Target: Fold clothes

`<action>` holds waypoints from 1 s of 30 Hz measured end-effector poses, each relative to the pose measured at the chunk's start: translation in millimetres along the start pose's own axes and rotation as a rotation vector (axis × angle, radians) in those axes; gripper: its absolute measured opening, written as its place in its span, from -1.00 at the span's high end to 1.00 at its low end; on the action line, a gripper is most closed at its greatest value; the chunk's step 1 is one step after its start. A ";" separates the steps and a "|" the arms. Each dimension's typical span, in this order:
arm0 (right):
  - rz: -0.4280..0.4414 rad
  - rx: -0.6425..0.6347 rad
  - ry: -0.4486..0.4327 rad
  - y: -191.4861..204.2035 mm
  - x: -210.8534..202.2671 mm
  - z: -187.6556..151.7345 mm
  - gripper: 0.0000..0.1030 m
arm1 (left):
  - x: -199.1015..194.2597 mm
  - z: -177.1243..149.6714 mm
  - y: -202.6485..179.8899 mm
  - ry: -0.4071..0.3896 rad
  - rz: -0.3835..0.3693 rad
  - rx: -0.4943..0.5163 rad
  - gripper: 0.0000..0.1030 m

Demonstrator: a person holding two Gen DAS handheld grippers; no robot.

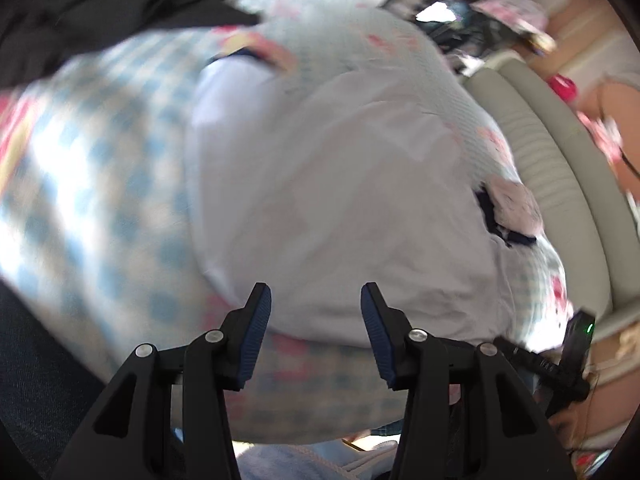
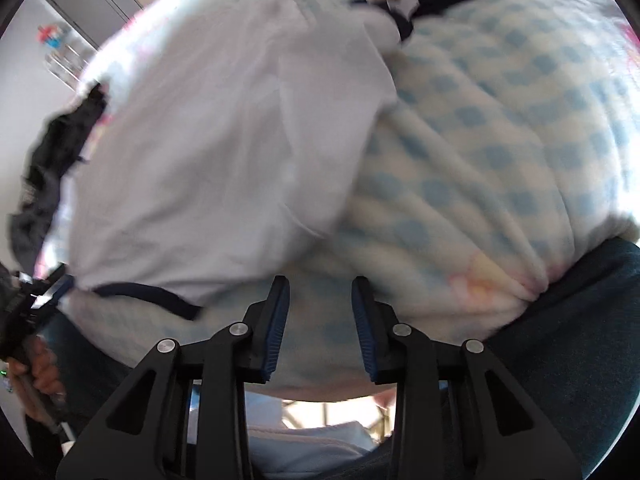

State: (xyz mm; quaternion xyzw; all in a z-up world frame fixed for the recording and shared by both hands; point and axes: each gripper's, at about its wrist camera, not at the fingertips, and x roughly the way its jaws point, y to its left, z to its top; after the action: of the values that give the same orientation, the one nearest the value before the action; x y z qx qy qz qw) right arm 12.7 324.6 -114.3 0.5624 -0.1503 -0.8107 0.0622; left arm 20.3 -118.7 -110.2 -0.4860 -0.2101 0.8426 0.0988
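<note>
Left wrist view: a white garment (image 1: 340, 184) with dark navy trim lies spread on a blue-and-white checked blanket (image 1: 100, 184) that carries pink and yellow printed patches. The garment fills the centre of the frame, its cloth smooth with a few shallow creases. A navy-edged opening shows at its upper left, and another navy edge at centre right, where a small pale pink piece of cloth (image 1: 514, 204) lies against it. A black garment (image 1: 100, 4) lies on the blanket in the upper left corner. The left gripper (image 1: 316, 320) stands at lower centre, its blue-padded fingers (image 1: 256, 332) spread apart with nothing between them, over the garment's near edge. At the lower right edge part of the other black gripper shows with a green light. A pale ribbed cushion (image 1: 560, 184) curves down the right side. The picture is blurred.

Right wrist view: the same white garment (image 2: 224, 148) occupies the left and centre, and a navy-trimmed hem runs along its lower edge at lower left. The checked blanket (image 2: 500, 152) fills the right half in soft folds. The right gripper (image 2: 320, 320) is at lower centre, its fingers (image 2: 276, 332) parted and pinching nothing, over the blanket just right of the hem. A person's hand (image 2: 40, 372) holds a black handle at the lower left edge. No containers can be made out.
</note>
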 end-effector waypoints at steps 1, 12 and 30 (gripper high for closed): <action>0.033 -0.001 -0.009 2.0 -3.9 1.6 0.35 | 1.8 -0.1 -11.0 -0.011 0.038 0.046 0.10; 0.059 -0.089 0.100 45.2 48.8 -11.8 0.35 | 50.0 -17.5 -35.0 0.172 0.057 0.121 0.19; 0.207 0.240 -0.060 -30.3 20.3 22.0 0.10 | 10.0 -1.3 55.4 0.044 -0.043 -0.203 0.00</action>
State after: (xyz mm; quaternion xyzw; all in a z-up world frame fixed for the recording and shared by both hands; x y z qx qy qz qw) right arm -13.0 351.6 -134.9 0.5229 -0.3049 -0.7926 0.0735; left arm 18.5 -164.1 -143.5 -0.5072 -0.3025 0.8038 0.0718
